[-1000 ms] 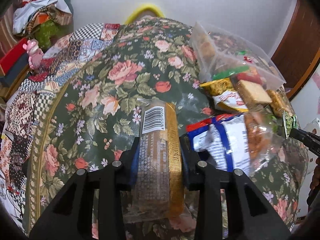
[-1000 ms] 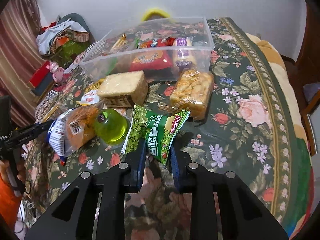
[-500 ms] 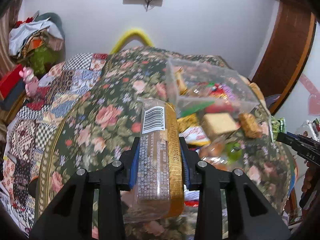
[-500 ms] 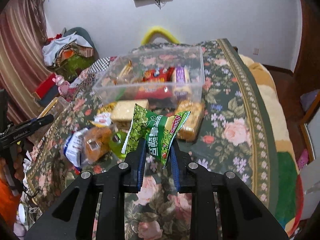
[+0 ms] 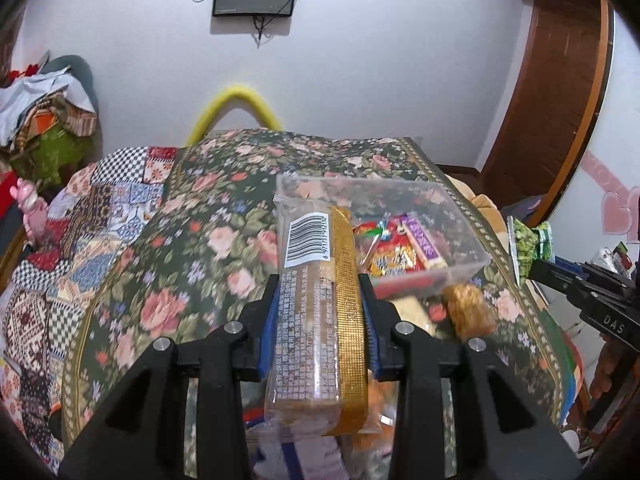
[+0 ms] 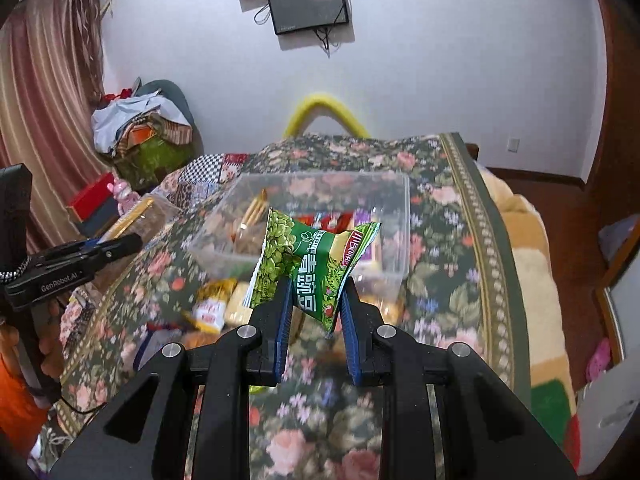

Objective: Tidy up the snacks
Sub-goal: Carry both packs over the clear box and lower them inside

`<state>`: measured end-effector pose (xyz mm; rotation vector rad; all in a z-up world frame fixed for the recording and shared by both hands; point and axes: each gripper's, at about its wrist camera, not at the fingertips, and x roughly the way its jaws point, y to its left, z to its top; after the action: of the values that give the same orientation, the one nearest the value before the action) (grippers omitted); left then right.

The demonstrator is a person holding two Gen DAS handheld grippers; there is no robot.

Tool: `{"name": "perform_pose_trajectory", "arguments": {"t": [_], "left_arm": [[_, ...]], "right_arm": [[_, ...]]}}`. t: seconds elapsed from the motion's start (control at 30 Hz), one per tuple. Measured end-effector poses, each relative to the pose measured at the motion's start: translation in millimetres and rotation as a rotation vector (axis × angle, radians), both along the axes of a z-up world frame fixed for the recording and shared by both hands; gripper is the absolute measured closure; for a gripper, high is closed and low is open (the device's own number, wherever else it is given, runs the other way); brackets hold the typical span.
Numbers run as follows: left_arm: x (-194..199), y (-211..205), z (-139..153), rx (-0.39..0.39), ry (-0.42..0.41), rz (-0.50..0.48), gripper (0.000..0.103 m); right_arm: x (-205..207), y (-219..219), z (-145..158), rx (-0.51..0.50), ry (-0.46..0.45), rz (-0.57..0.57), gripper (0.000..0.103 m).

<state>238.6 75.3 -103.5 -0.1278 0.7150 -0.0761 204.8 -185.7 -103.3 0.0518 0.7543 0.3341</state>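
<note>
Open-topped clear bin [image 6: 400, 216], loose snack packs [image 6: 212, 308] crowding its near wall.

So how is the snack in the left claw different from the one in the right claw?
The gold-edged packet in the left claw is long, clear and stiff, with a barcode; the green bag in the right claw is short, opaque and crumpled. Both are clamped, held above the floral cloth, facing the clear bin.

L gripper [image 5: 319, 300]: raised, jaws clamped on load. R gripper [image 6: 315, 300]: raised, jaws pinched on load. Both level, pointing forward.
</note>
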Motion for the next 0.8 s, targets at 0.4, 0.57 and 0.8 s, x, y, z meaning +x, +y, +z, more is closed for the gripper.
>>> {"name": "perform_pose_trajectory", "arguments": {"t": [0.4, 0.57, 0.8], "left_arm": [[68, -14, -7, 0.012, 0.010, -0.027, 0.068], [93, -18, -17, 0.022, 0.027, -0.031, 0.068], [120, -17, -38, 0.038, 0.065, -0.031, 0.068]], "right_arm": [[58, 16, -1, -0.048, -0.024, 0.013, 0.082], [84, 28, -9, -0.070, -0.013, 0.031, 0.082], [114, 38, -29, -0.086, 0.042, 0.043, 0.082]]}}
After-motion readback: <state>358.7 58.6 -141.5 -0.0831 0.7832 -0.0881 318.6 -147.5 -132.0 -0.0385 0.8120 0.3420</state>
